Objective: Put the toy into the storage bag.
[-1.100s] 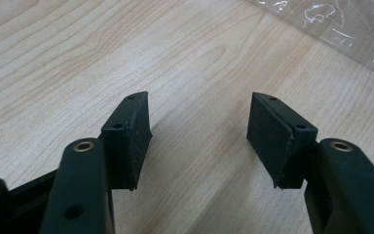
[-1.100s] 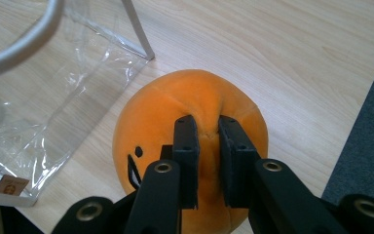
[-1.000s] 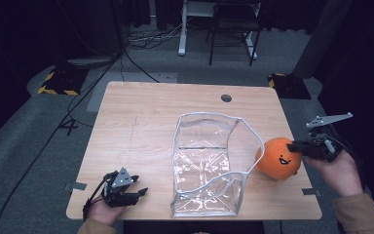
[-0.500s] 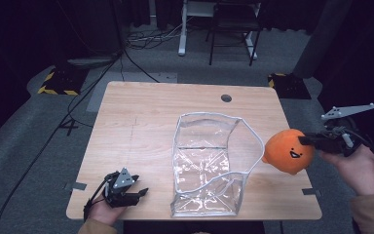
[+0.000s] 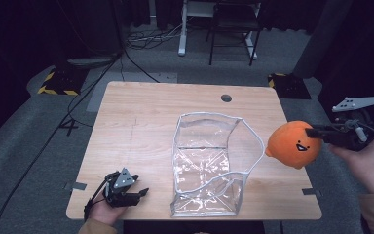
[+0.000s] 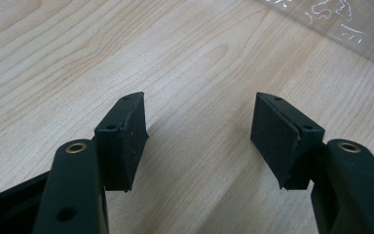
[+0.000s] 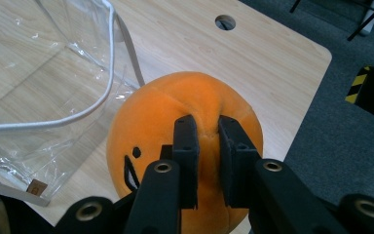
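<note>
The right gripper (image 5: 314,131) pinches a fold of the orange plush toy (image 5: 293,144) and holds it off the table (image 5: 141,117), at three o'clock from the clear plastic bag (image 5: 209,165), above the table's right edge. The left gripper (image 5: 139,191) rests at seven o'clock on the table, jaws apart with nothing between them; they have just been opening. Bare wood lies from nine to twelve o'clock of the bag.

In the left gripper view, the left gripper (image 6: 199,134) gapes over bare table (image 6: 78,48); the bag (image 6: 350,24) is at one o'clock.

In the right gripper view, the right gripper (image 7: 207,131) nips the toy (image 7: 151,112). The bag (image 7: 53,73) stands at ten o'clock, with a small brown tag (image 7: 37,187) too small to read.
</note>
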